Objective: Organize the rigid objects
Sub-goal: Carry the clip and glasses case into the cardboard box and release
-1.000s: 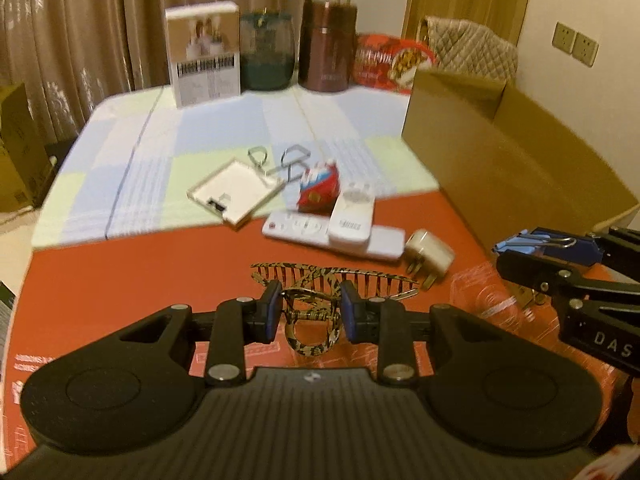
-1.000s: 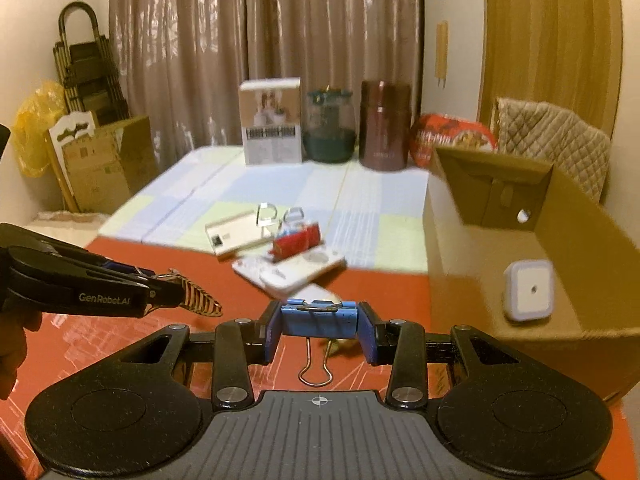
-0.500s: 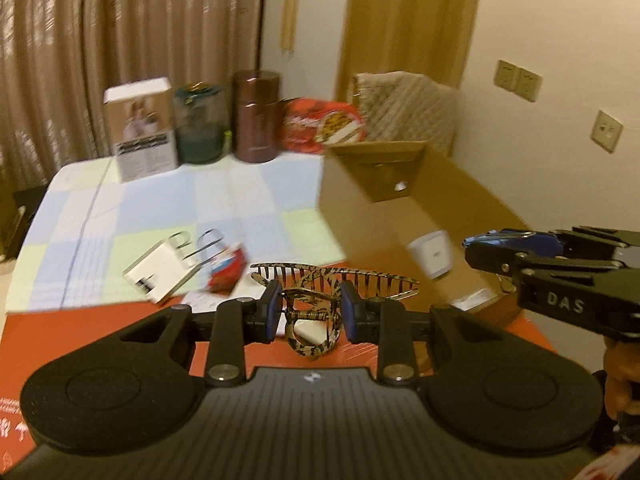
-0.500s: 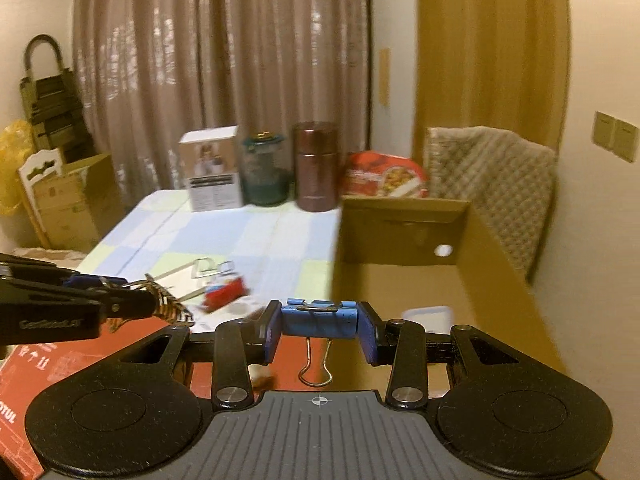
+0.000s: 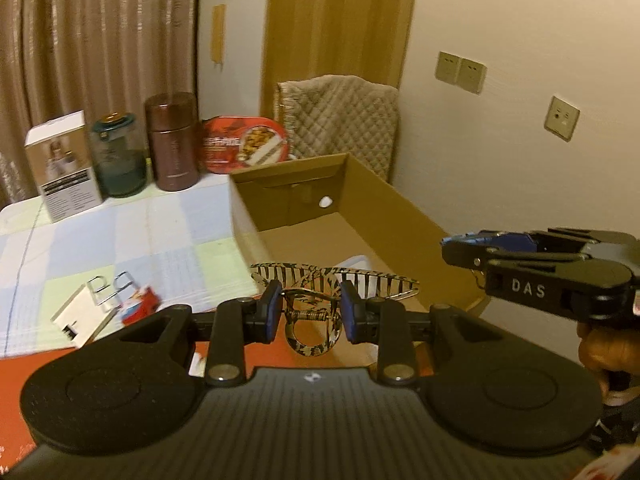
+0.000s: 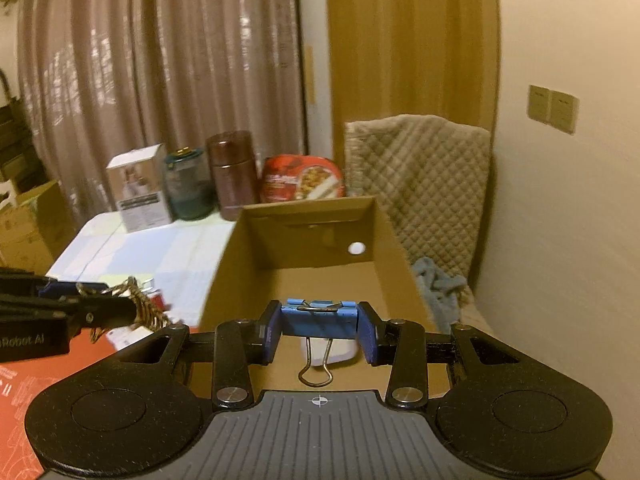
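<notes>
Hair claw (image 5: 320, 300) btwn left fingers (image 5: 271, 312), binder clip (image 6: 319, 318) btwn right fingers (image 6: 272, 330).

Left wrist view: looks forward along the left gripper (image 5: 308, 314), raised over the red table edge (image 5: 224, 354), facing the cardboard box (image 5: 360, 204) and far wall; box near, seen obliquely from its left-front corner. Right gripper (image 5: 454, 246) enters from the right edge

Right wrist view: looks forward along the right gripper (image 6: 319, 330), poised at the box's (image 6: 308, 240) near rim, facing straight down its length; left gripper (image 6: 132, 308) enters from the left edge

Shared: box interior with round hole in far wall, brown canister (image 5: 172, 142) (image 6: 231, 174), white carton (image 5: 62, 164) (image 6: 140, 188), quilted chair back (image 5: 340, 120) (image 6: 420, 176), curtains
</notes>
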Demonstrator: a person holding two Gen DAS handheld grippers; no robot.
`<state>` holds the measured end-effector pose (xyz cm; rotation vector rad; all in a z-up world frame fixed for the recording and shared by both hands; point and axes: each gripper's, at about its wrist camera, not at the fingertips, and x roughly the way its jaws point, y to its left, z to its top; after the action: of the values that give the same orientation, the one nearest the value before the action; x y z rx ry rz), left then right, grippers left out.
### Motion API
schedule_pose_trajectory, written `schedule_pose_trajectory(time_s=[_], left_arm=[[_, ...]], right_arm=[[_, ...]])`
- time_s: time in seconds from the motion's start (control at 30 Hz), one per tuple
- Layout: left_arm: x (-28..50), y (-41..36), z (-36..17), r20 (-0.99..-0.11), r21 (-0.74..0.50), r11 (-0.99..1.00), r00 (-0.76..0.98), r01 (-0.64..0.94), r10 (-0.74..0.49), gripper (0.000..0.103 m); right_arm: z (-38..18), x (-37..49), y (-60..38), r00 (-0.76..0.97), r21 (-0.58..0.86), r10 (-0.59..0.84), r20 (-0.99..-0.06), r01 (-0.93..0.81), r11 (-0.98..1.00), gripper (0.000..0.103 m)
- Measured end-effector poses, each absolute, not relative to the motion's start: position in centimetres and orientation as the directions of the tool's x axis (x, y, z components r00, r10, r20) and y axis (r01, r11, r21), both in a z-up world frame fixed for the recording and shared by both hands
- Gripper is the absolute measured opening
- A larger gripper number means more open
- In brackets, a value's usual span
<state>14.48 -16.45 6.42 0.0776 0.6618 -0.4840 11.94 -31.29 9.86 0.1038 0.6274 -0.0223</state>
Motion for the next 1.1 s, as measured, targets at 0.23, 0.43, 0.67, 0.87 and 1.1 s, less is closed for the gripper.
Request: schedule_pose_trajectory(time_s=[0.23, 0.43, 0.67, 0.87, 1.1], left_arm=[[15.4, -19.6, 5.1, -0.627, -0.060, 0.864, 0.655, 0.499, -0.422, 0.026], [16.1, -21.1, 4.0, -0.642, -0.061, 0.851, 0.632, 0.522, -0.434, 0.026], [17.1, -20.7, 3.4, -0.624, -0.083, 0.872, 0.657, 0.483, -0.423, 0.032], [17.0, -19.1, 3.5, -0.630, -0.072, 0.897, 0.678, 0.436, -0.380, 0.032], [16.1, -17.4, 3.6, -0.630, -0.093, 0.914, 0.687, 0.395, -0.362, 0.032]], right_arm=[[9.2, 12.3, -34.6, 0.799, 0.106, -0.023, -0.601, 0.108, 0.988, 0.037], [8.3, 12.5, -35.9, 0.788, 0.120, -0.034, -0.615, 0.137, 0.983, 0.037], [7.9, 12.7, -36.5, 0.784, 0.137, -0.036, -0.619, 0.152, 0.979, 0.037], [8.0, 12.9, -36.2, 0.787, 0.145, -0.022, -0.617, 0.142, 0.979, 0.037], [8.0, 13.1, -35.2, 0.785, 0.150, 0.003, -0.619, 0.114, 0.982, 0.037]])
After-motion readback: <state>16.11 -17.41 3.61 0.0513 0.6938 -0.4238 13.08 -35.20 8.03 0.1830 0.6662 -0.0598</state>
